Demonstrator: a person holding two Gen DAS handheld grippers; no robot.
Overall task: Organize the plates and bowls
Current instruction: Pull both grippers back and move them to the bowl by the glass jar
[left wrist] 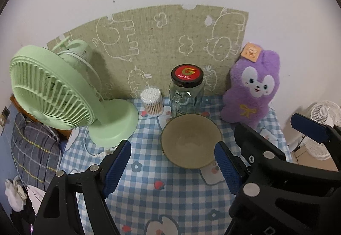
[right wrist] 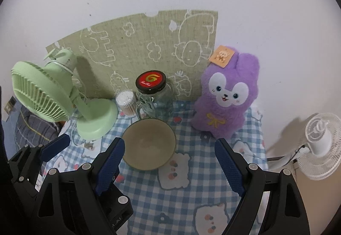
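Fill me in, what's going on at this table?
A person is working with a hand-held gripper in each hand over a blue checked tablecloth. Both the left hand-held gripper and the right hand-held gripper are open and hold nothing. They point down toward an empty tan bowl, which sits untouched in front of a lidded glass jar. A green fan, a tub of cotton swabs and a purple plush toy stand around it. No plates are in view.

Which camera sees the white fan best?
The right wrist view: the white fan shows whole there, head and stand, beside the table. The left wrist view catches only part of it, cut off behind the right tongs.
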